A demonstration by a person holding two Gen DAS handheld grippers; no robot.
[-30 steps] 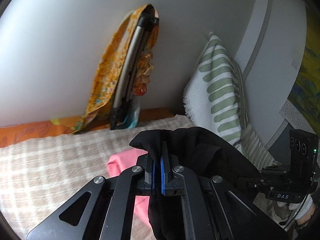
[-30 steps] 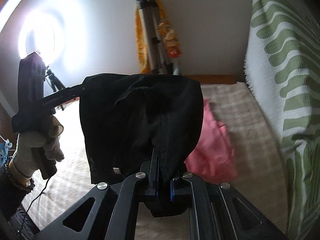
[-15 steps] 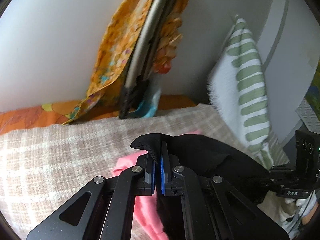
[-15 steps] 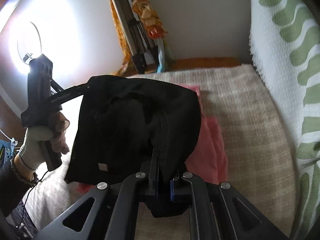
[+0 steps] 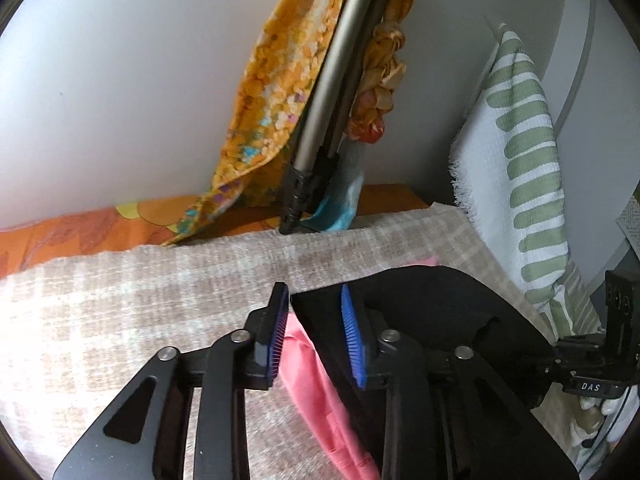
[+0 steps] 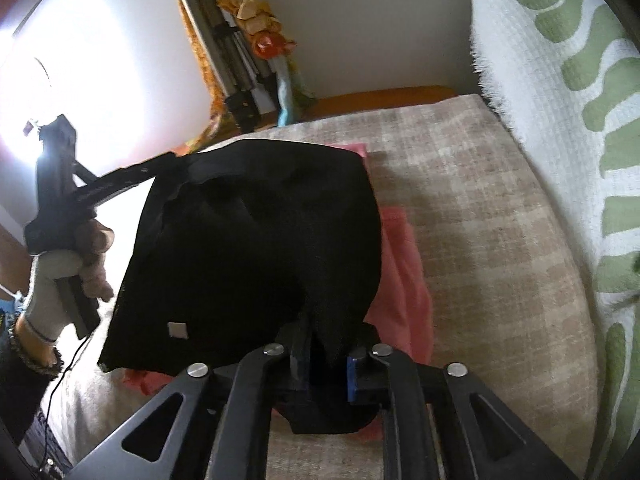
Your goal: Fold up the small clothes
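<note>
Surveying, largest first: checked beige blanket (image 6: 480, 216) over the bed, bare to my right up to the striped green-and-white cushion (image 6: 560, 100), with bare weave also left of my left tool. Black garment (image 6: 260, 240) spread on the pink garment (image 6: 404, 272), whose edges show at the right and far side. My left tool (image 5: 316, 336) points down at a slant, jaws opening, the black garment's corner lying against the right pad only. My right tool (image 6: 328, 364) tilts steeply down, jaws opening, black cloth loose between them. Gloved left hand (image 6: 68, 268) grips its handle.
</note>
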